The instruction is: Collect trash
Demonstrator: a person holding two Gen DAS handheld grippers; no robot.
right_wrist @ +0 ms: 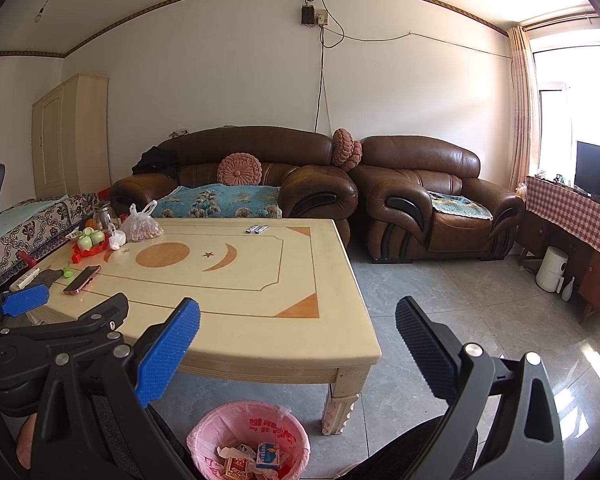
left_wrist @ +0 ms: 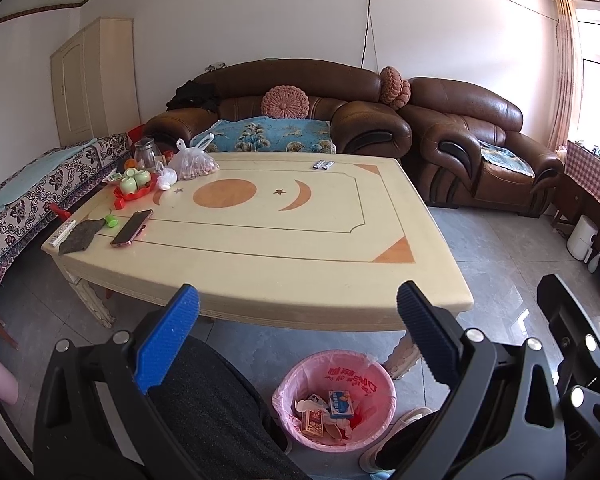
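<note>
A pink-lined trash bin (left_wrist: 334, 394) stands on the floor by the near edge of the cream coffee table (left_wrist: 300, 264); it holds a blue-and-white box, a small red-gold box and paper scraps. It also shows in the right wrist view (right_wrist: 248, 438). My left gripper (left_wrist: 298, 332) is open and empty, above the bin at the table's near edge. My right gripper (right_wrist: 298, 344) is open and empty, held beside it over the table's near right corner. Two small silver wrappers (left_wrist: 323, 165) lie at the table's far edge, also in the right wrist view (right_wrist: 257, 229).
On the table's left end: a phone (left_wrist: 132, 228), grey cloth (left_wrist: 78, 237), remote (left_wrist: 62, 233), green cap, red tray with green cups (left_wrist: 134, 184), a glass jar, and a plastic bag of nuts (left_wrist: 194, 162). Brown sofas (left_wrist: 284, 112) stand behind. My knees are below the grippers.
</note>
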